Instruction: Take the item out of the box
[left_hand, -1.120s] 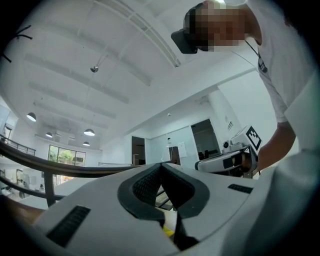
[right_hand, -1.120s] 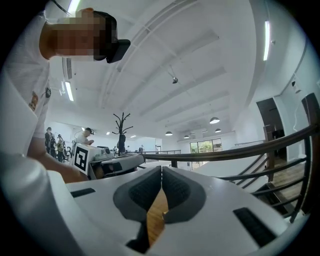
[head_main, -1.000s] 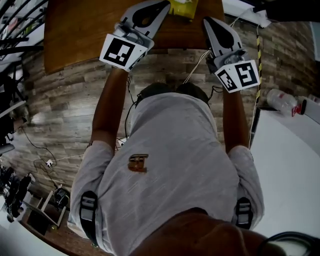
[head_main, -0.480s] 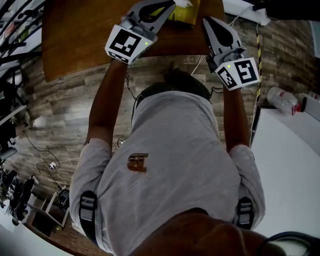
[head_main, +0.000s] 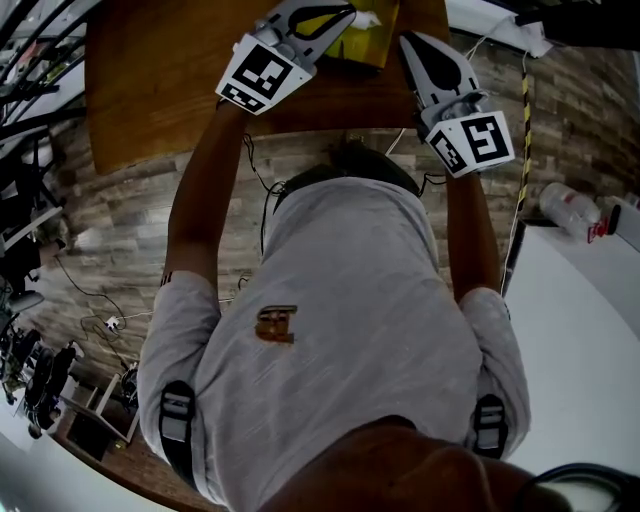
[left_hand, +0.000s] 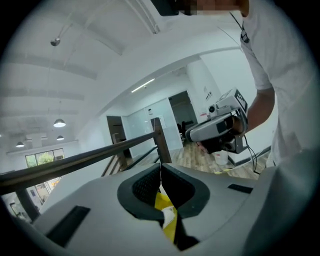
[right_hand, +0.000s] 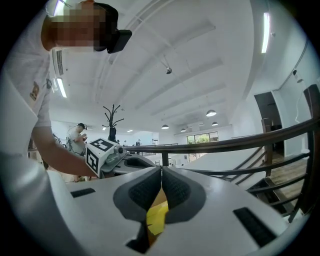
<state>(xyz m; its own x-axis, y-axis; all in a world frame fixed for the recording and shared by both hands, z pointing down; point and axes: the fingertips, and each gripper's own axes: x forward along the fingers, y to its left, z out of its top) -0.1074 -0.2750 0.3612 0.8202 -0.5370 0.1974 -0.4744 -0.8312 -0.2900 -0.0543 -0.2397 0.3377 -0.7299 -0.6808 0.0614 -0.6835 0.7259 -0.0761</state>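
A yellow box (head_main: 368, 28) with a white scrap on it lies at the far edge of the wooden table (head_main: 160, 80), cut off by the top of the head view. My left gripper (head_main: 345, 12) reaches over the box's left part, its jaws shut tip to tip. The right gripper (head_main: 408, 40) hovers just right of the box, also shut. In the left gripper view the tips (left_hand: 160, 167) meet, and yellow (left_hand: 167, 220) shows below through the gap behind them. The right gripper view shows the same: tips (right_hand: 161, 171) together, yellow (right_hand: 156, 220) underneath. Nothing sits between either pair of pads.
A white table (head_main: 580, 330) stands at the right with a plastic bottle (head_main: 565, 205) beside it. Cables trail across the wood-look floor (head_main: 110, 230). Racks and clutter line the left edge. A dark railing (right_hand: 250, 142) runs ahead in both gripper views.
Both grippers have moved up the picture, out over the table. The left one went further and now covers part of the yellow box. Both stayed shut.
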